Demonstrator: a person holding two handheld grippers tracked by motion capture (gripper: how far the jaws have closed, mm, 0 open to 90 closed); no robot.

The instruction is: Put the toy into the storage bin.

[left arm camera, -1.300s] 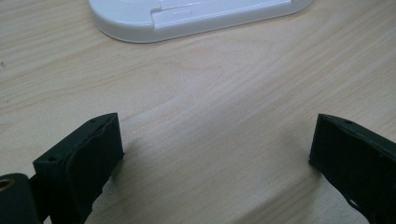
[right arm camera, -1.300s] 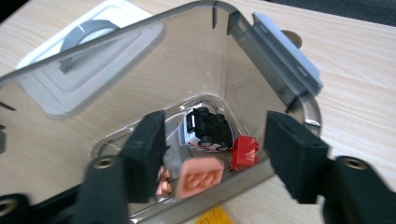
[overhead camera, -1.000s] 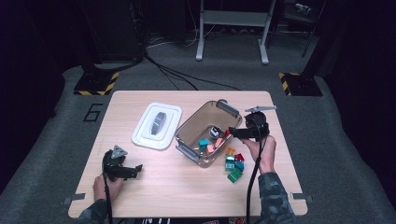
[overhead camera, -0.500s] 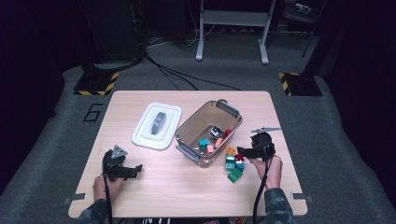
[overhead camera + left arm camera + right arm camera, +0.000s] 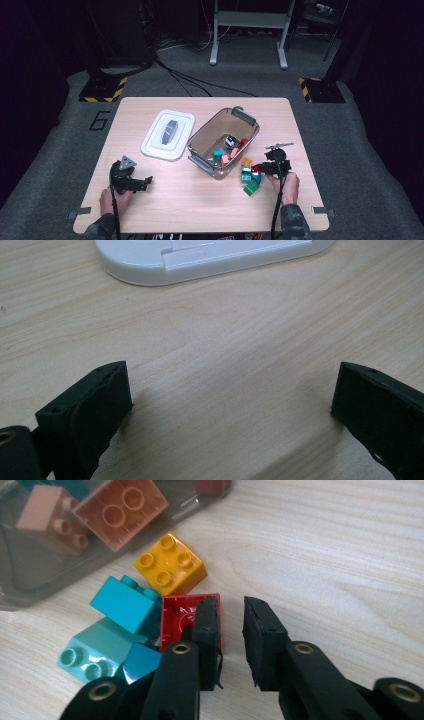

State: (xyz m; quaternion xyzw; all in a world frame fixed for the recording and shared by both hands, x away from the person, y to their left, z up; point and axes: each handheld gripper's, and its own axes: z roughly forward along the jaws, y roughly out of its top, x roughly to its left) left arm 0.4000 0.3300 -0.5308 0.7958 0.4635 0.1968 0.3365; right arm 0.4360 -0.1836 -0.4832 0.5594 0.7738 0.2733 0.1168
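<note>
My right gripper (image 5: 266, 168) (image 5: 231, 602) is down on the table at a cluster of toy bricks, to the right of the clear bin (image 5: 243, 118). Its jaws have just been closing and now stand shut, with a thin slit of bare wood between them. Its left finger (image 5: 207, 625) lies over a red brick (image 5: 180, 615) (image 5: 256, 168) that rests hollow side up. A yellow brick (image 5: 170, 565), a teal brick (image 5: 125, 605) and a mint brick (image 5: 95, 647) crowd beside it. My left gripper (image 5: 145, 181) (image 5: 230, 390) rests open on the wood, nothing between its jaws.
The bin (image 5: 30, 575) holds several more bricks. A green brick (image 5: 251, 187) lies near the table's front. The white lid (image 5: 167, 134) (image 5: 200, 255) lies flat left of the bin, just ahead of my left gripper.
My right hand has come down from above the bin's right side to the bricks on the table, and its jaws have drawn together. The left hand has stayed put.
</note>
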